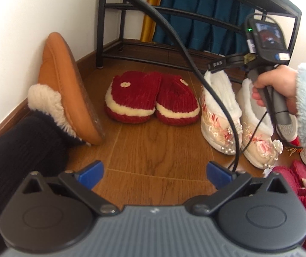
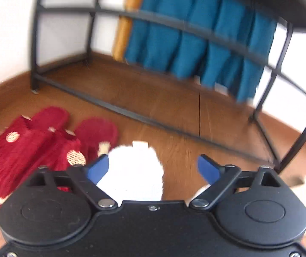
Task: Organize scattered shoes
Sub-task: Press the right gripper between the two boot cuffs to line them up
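In the left wrist view my left gripper (image 1: 155, 174) is open and empty, low over the wood floor. Ahead of it a pair of red corduroy slippers (image 1: 150, 98) sits side by side. A tan fleece-lined slipper (image 1: 65, 90) leans against the wall at left. A pair of white embroidered fur-lined shoes (image 1: 238, 115) stands at right, with the right gripper's handle held over them. In the right wrist view my right gripper (image 2: 153, 170) is open above the white fur lining of one shoe (image 2: 135, 171). The red slippers also show there (image 2: 28, 150).
A black metal shoe rack (image 1: 195, 21) stands against the wall behind the shoes, its bottom bars just above the floor (image 2: 131, 111). A blue curtain (image 2: 195, 38) hangs behind it. A black cable (image 1: 174, 34) crosses the left view. More red shoes (image 1: 302, 184) lie at far right.
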